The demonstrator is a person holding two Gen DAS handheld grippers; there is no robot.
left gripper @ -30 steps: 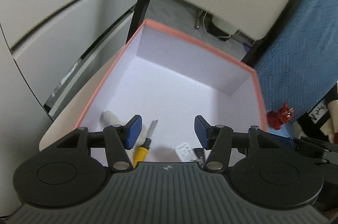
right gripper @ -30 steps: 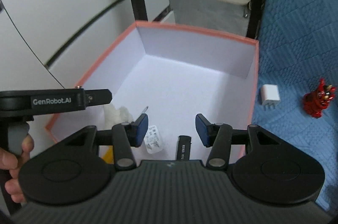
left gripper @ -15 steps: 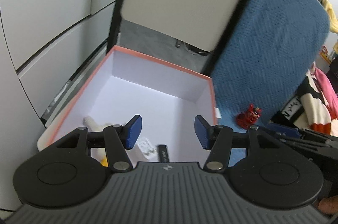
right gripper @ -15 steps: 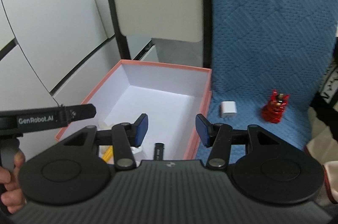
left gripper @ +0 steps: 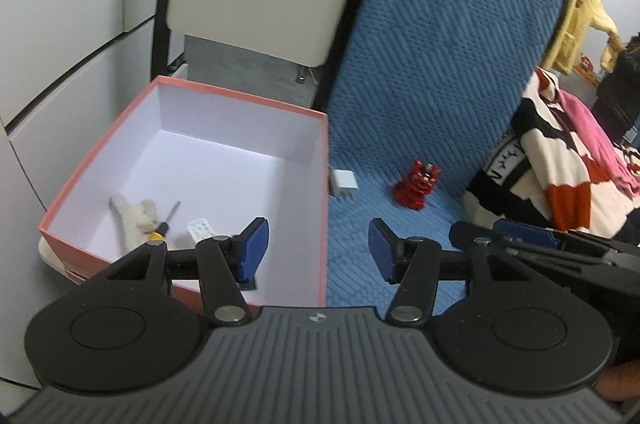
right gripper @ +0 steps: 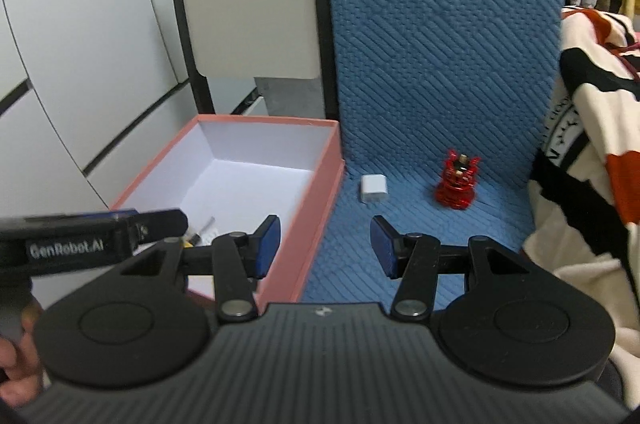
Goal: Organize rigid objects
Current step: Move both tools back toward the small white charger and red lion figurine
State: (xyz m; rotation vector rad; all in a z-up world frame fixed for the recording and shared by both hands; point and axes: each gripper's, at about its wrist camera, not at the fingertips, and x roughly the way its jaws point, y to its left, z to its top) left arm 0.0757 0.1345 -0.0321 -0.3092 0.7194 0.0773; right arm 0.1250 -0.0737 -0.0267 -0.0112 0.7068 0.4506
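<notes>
Jaws apart, empty; screwdriver [left gripper: 165, 222] in box [left gripper: 325, 207], tip far-right.

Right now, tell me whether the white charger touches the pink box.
Apart. The right wrist view shows blue blanket between the white charger and the pink box.

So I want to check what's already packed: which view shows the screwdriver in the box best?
The left wrist view: the screwdriver lies clear in the box. The right wrist view shows only its tip, behind the left tool.
</notes>
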